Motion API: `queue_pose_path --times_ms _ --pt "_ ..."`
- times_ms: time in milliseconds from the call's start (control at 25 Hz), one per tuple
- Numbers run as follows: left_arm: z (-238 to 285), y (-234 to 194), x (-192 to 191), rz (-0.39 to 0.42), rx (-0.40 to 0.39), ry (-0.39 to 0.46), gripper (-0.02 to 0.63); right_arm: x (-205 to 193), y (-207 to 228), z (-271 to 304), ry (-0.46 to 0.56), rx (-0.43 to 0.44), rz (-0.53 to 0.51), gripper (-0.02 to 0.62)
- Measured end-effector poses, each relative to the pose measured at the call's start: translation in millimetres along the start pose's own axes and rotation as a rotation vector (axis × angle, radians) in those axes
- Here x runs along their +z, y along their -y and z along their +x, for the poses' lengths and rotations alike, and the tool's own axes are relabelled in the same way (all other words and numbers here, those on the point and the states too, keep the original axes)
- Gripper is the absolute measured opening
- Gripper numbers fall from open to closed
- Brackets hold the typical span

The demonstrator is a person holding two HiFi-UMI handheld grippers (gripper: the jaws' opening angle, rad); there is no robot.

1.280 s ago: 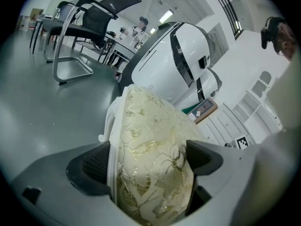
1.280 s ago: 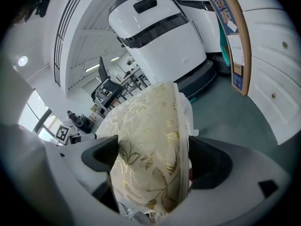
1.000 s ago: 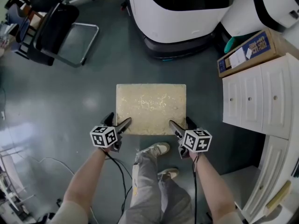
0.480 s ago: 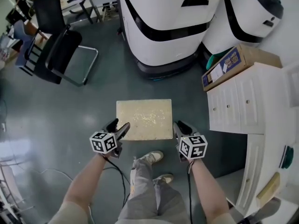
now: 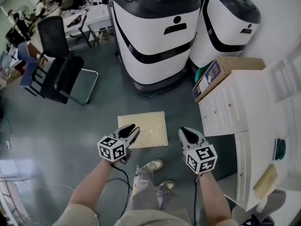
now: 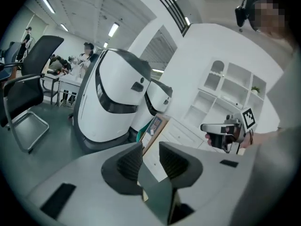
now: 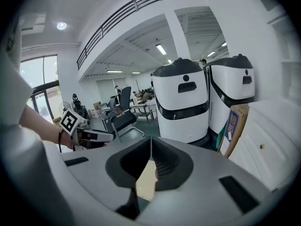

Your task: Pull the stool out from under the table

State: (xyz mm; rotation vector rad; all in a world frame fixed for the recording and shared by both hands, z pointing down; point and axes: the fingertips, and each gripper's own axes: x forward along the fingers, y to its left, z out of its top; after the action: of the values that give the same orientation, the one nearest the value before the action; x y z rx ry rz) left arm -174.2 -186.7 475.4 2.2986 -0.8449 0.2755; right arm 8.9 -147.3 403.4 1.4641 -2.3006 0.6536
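Note:
The stool [image 5: 146, 125], with a pale beige square top, stands on the grey floor in front of the person's feet. My left gripper [image 5: 132, 128] hovers over the stool's near left corner, raised off it. Its jaws are closing, a narrow gap is left and nothing is between them [image 6: 150, 150]. My right gripper [image 5: 184, 132] is just right of the stool's near right corner, clear of it, with its jaws shut on nothing [image 7: 150, 148]. A strip of the beige top [image 7: 146, 180] shows below the right jaws.
Two large white machines [image 5: 151, 36] [image 5: 226, 21] stand beyond the stool. A white cabinet [image 5: 244, 114] with a cardboard box [image 5: 221, 72] against it is at the right. A black chair [image 5: 61, 74] is at the far left. The person's shoes [image 5: 153, 165] are just behind the stool.
Both grippers have come off the stool's near corners and lifted back, and their jaws have closed. The head view has tilted up, so the stool looks smaller.

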Motion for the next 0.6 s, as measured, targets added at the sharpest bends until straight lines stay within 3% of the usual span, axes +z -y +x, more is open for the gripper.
queue_pose_path --times_ms 280,600 --pt "-13 105 84 0.074 -0.165 0.017 0.102 56 -8 -97 0.078 -0.061 -0.004 0.026" --pt "-17 220 144 0.175 -0.335 0.038 0.071 107 -1 -215 0.203 -0.166 0.01 0.021"
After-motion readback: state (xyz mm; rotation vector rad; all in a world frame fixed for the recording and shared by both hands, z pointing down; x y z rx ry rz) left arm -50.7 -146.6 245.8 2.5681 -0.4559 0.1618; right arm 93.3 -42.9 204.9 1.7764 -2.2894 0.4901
